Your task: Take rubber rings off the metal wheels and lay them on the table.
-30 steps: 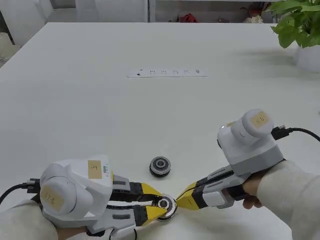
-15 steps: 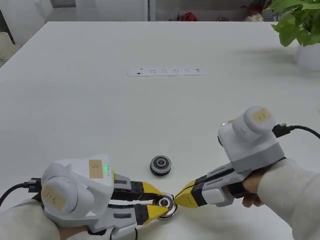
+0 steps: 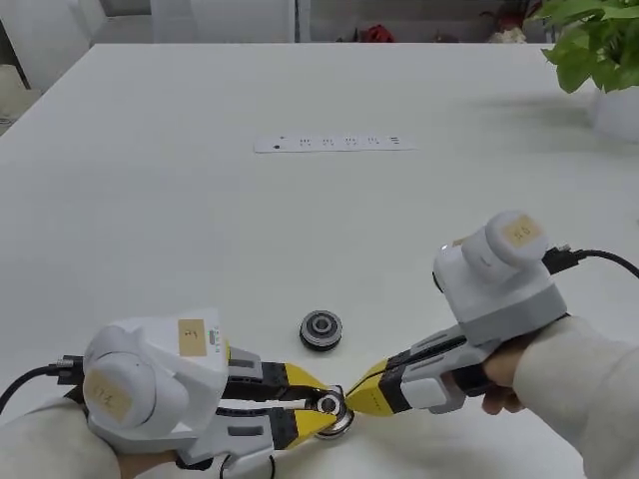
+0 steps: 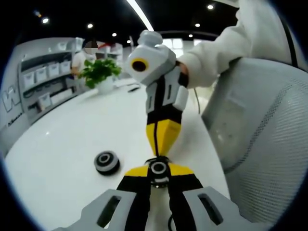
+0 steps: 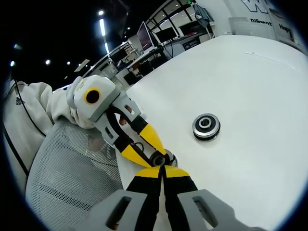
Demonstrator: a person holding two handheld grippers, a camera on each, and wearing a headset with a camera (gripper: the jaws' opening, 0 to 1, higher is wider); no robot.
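A small metal wheel [image 3: 330,405] with a black rubber ring is held just above the white table [image 3: 300,230] near its front edge. My left gripper [image 3: 321,408] is shut on it from the left, seen in its own view with the wheel [image 4: 159,168] between its yellow tips [image 4: 159,172]. My right gripper [image 3: 351,399] comes in from the right, its jaws shut together at the wheel's rim [image 5: 159,159]; how much ring they pinch is hidden. A second wheel [image 3: 320,329] with its ring on lies flat on the table just beyond.
A white power strip [image 3: 334,145] lies further back at the table's middle. A potted green plant [image 3: 597,45] stands at the far right corner. A grey mesh chair [image 4: 260,134] is close behind the table's front edge.
The right gripper's tips have edged slightly closer onto the held wheel. The second wheel has not moved.
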